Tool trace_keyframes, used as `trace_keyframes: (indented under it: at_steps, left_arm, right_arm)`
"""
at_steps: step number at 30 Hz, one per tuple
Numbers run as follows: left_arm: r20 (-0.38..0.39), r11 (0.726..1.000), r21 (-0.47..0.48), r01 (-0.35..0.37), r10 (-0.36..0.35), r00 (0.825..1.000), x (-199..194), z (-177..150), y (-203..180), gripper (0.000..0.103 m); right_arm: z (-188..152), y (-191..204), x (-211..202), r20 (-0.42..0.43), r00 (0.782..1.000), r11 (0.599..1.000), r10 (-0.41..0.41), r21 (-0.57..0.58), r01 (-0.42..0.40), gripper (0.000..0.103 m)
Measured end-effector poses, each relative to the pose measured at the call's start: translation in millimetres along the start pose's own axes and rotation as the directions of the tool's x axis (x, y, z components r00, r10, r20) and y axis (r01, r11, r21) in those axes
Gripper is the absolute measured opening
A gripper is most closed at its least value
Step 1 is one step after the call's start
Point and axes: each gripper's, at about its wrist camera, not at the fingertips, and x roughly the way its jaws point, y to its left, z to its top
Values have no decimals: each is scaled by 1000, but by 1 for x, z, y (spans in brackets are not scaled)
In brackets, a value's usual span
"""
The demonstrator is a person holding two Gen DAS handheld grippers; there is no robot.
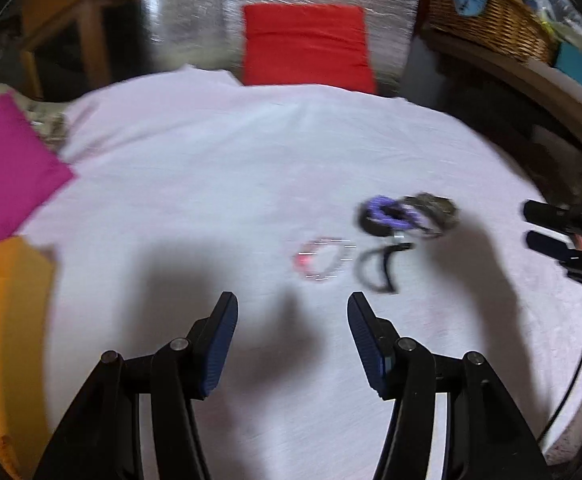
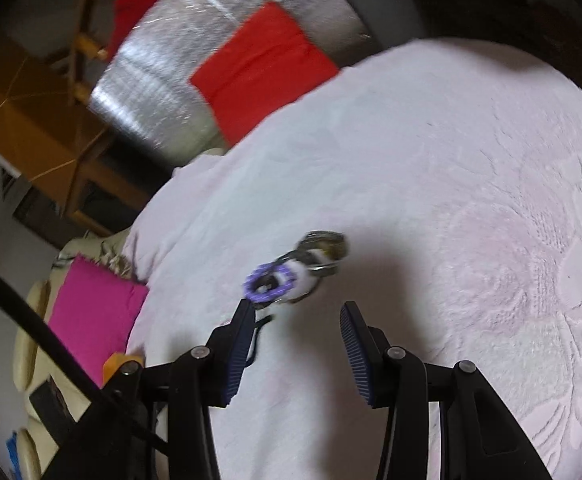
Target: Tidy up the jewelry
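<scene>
A small heap of jewelry lies on the white cloth [image 1: 211, 168]: a purple beaded bracelet [image 1: 387, 212], a grey-gold bangle [image 1: 435, 210], a black cord piece [image 1: 379, 268] and a thin pink-and-silver bracelet [image 1: 323, 260]. My left gripper [image 1: 291, 308] is open and empty, just short of the pink bracelet. My right gripper [image 2: 297, 312] is open and empty; the purple bracelet [image 2: 269, 280] and the bangle [image 2: 325, 246] lie just beyond its left finger. The right gripper also shows at the right edge of the left wrist view [image 1: 539, 224]. Both views are motion-blurred.
Coloured cloth squares lie around the white cloth: red [image 1: 307, 44] at the back, magenta [image 1: 7, 168] and orange [image 1: 7, 320] at the left. A silver foil panel [image 1: 195, 8] stands behind. A wicker basket [image 1: 491, 12] sits on a shelf at the right.
</scene>
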Motion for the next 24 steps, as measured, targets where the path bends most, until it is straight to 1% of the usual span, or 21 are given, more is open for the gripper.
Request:
trace_keyframes:
  at_steps: [4,6,8,10,11,12,13,14,15,17,19,21,22,24]
  left_arm:
    - [-50,996,-3,90,-90,995,27,8,-14,58]
    - [-55,993,-8,121,-122,991,37,14,-20,57]
    - [-62,987,-16,160,-161,985,46,18,-25,54]
    - [-78,981,-21,193,-194,978,57,21,-32,41]
    - [-87,979,-16,205,-206,975,62,23,-35,38]
    - [-98,976,-12,217,-217,971,67,24,-39,30]
    - [-115,973,-15,228,-228,967,72,24,-41,17]
    - [-123,972,-21,235,-236,964,74,23,-41,11]
    - [-124,970,-26,243,-245,962,75,23,-41,8]
    - [-105,968,-23,251,-252,962,70,23,-41,5]
    - [-76,964,-5,267,-266,961,57,23,-41,5]
    - [-54,964,18,266,-265,963,45,23,-41,5]
    - [-41,965,26,262,-261,965,38,23,-37,5]
    - [-39,964,16,266,-265,963,30,21,-27,5]
  right_arm:
    - [5,-21,16,-8,1000,996,14,86,-13,47]
    - [5,-24,23,-20,1000,995,14,94,-12,47]
    - [5,-22,28,-19,1000,996,14,86,-13,47]
    - [5,-20,30,-16,1000,997,18,78,-17,47]
    - [5,-18,30,-14,1000,997,21,75,-20,47]
    - [6,-18,32,-11,1000,997,23,71,-22,48]
    - [6,-18,33,-7,1000,998,21,66,-21,47]
    - [7,-18,35,-6,1000,998,19,61,-19,47]
    - [7,-19,35,-5,1000,998,19,61,-19,48]
    - [9,-22,39,-9,1000,998,23,66,-23,48]
    - [12,-25,43,-9,999,996,35,84,-34,48]
    - [15,-25,47,-4,998,993,58,102,-57,48]
    - [17,-24,50,-3,998,992,66,105,-66,48]
    - [19,-19,56,-3,998,993,63,105,-63,47]
